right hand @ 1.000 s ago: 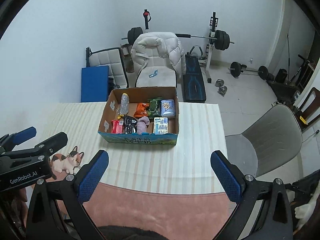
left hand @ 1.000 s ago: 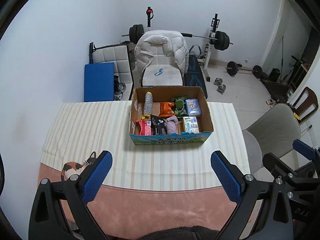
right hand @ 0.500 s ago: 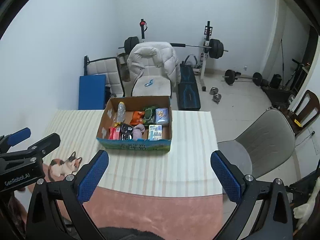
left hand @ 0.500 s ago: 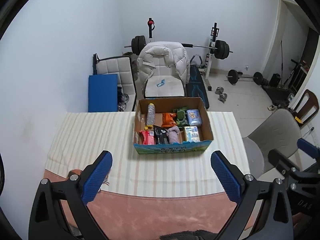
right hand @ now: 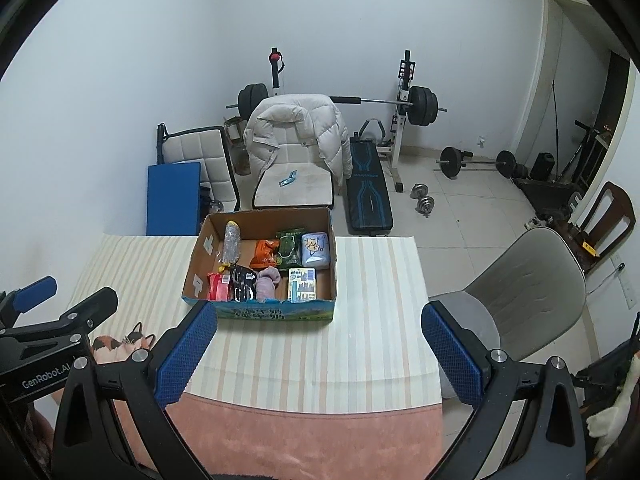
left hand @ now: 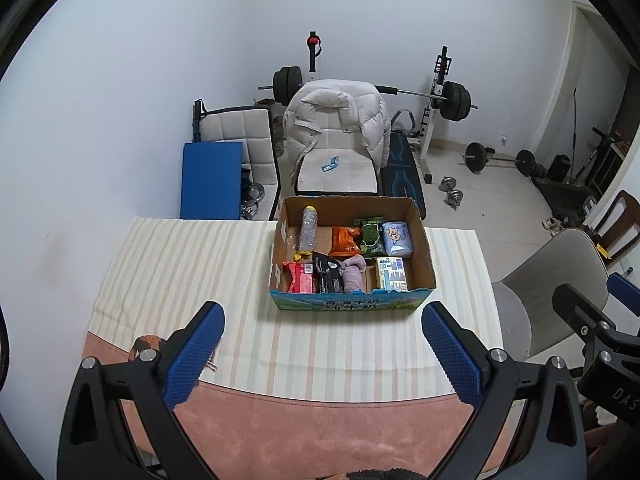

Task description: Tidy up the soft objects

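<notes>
Both grippers hover spread wide and empty above the near table edge, well short of the cardboard box.

The left gripper [left hand: 322, 354] and right gripper [right hand: 318, 354] hold nothing. The cardboard box [left hand: 352, 303] sits on the striped tablecloth [left hand: 192, 264] and holds a plastic bottle [left hand: 308, 233], an orange packet [left hand: 345, 241], a green packet [left hand: 370, 236], a pale blue pack [left hand: 396, 238], a red packet [left hand: 301, 278], a grey soft item [left hand: 353, 274], possibly a sock, and a small carton [left hand: 392, 274]. A cat figure [right hand: 120, 346] lies beside the left gripper. A grey chair [right hand: 532, 292] stands right of the table; a jacket-draped chair [left hand: 338, 136] stands behind.
</notes>
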Motion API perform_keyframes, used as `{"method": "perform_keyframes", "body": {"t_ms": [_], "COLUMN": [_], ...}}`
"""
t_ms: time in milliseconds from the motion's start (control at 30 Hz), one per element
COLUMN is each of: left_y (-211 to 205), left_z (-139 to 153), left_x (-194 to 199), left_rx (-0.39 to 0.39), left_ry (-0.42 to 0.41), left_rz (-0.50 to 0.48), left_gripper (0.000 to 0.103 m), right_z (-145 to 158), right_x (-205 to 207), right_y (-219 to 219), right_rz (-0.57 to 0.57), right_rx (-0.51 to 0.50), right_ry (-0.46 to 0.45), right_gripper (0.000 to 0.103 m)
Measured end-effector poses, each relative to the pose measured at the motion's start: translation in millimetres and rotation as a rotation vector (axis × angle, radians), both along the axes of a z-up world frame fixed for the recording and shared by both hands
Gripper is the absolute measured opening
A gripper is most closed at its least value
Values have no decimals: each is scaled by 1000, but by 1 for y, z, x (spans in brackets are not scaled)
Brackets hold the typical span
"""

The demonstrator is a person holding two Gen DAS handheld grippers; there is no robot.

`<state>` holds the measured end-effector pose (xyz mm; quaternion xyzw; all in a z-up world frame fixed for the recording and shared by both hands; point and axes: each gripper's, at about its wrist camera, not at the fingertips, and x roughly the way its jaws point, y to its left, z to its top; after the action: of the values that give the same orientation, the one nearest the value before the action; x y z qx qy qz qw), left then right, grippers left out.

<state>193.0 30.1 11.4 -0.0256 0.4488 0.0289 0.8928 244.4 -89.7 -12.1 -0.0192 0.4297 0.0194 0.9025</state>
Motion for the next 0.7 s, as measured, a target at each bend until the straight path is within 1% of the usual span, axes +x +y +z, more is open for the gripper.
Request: {"method": "perform_keyframes", "body": {"t_ms": [267, 700], "left_y": [0, 0], "left_z": [5, 8], "left_x": [-1, 0], "left_rx": [14, 21], "left_ry": [-21, -27], "left_rz": [8, 15], "left_gripper": [101, 101], "right_z": [-3, -2], "right_x": [10, 9], "right_y": [2, -1], "right_rz": [-1, -8], "right_rx": [-9, -1], "right_ry": [-5, -10], "right_gripper": [103, 103]}}
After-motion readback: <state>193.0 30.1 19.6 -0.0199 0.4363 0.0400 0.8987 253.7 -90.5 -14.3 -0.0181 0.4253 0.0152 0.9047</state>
